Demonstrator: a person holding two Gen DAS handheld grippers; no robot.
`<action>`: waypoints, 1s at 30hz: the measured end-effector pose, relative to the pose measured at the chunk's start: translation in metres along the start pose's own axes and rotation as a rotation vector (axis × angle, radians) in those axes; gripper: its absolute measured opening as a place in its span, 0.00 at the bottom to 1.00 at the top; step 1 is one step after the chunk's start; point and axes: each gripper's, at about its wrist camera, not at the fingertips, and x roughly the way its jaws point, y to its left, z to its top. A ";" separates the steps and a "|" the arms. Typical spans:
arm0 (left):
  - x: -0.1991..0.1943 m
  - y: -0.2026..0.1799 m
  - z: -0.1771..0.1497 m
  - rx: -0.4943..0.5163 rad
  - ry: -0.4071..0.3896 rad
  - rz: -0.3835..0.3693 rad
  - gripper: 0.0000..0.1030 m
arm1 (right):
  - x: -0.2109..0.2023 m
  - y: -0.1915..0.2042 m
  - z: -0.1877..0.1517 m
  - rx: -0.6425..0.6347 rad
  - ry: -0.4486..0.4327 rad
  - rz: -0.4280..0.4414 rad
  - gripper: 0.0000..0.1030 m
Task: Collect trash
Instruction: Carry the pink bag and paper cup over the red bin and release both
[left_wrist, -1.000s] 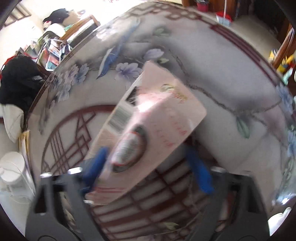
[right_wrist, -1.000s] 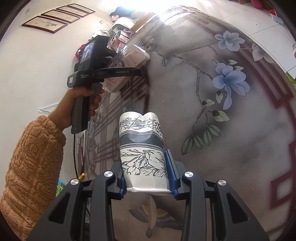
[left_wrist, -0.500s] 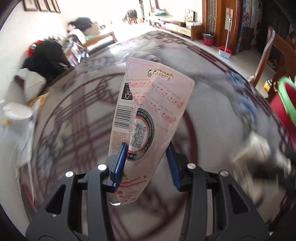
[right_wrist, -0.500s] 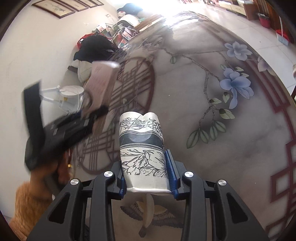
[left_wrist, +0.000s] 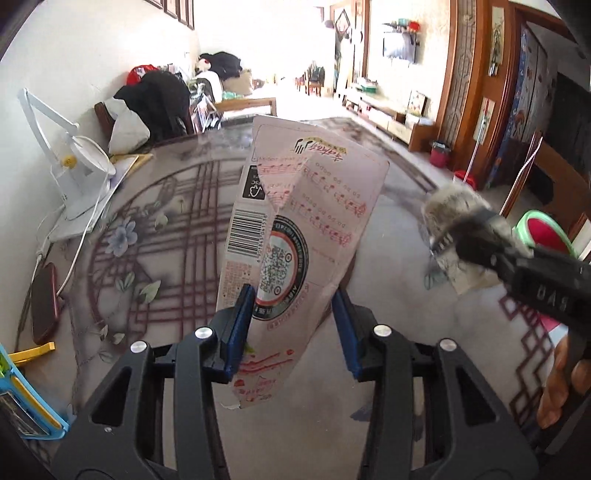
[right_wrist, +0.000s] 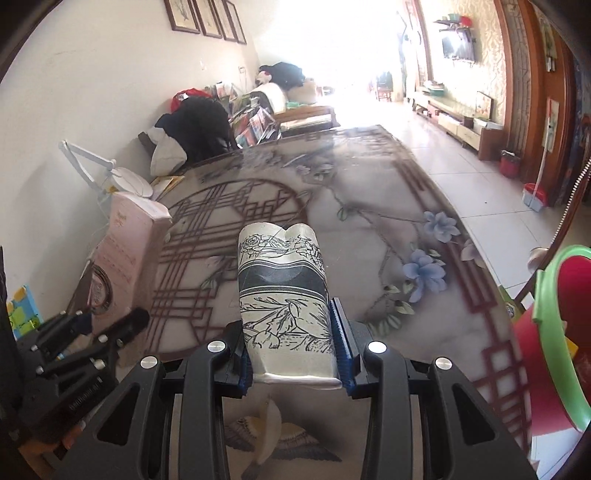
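My left gripper (left_wrist: 291, 328) is shut on a flattened pink carton (left_wrist: 295, 236) with a barcode and a round label, held up above the painted table (left_wrist: 155, 258). The carton also shows in the right wrist view (right_wrist: 125, 254), with the left gripper (right_wrist: 85, 328) below it. My right gripper (right_wrist: 293, 347) is shut on a crushed paper cup (right_wrist: 284, 284) printed with black flowers. That cup shows blurred in the left wrist view (left_wrist: 458, 236), to the right of the carton. A red bin with a green rim (right_wrist: 554, 332) stands at the table's right edge.
A white desk lamp (left_wrist: 74, 173) with its cord and a dark red phone (left_wrist: 44, 302) lie at the table's left edge. A blue and yellow object (left_wrist: 22, 402) sits at the near left. Chairs piled with clothes (right_wrist: 195, 129) stand beyond the far end.
The left gripper has closed on the pink carton and lifted it upright off the table. Both grippers have tilted up towards the room. The right gripper keeps its cup.
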 end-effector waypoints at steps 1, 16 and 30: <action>-0.002 0.001 -0.001 -0.001 -0.004 0.001 0.40 | -0.001 -0.004 -0.005 0.016 0.002 -0.010 0.33; -0.009 0.004 -0.002 -0.015 -0.020 -0.020 0.41 | -0.032 -0.035 -0.044 0.133 0.041 -0.070 0.33; -0.019 -0.026 -0.007 0.048 -0.019 -0.023 0.41 | -0.077 -0.056 -0.047 0.181 -0.020 -0.085 0.33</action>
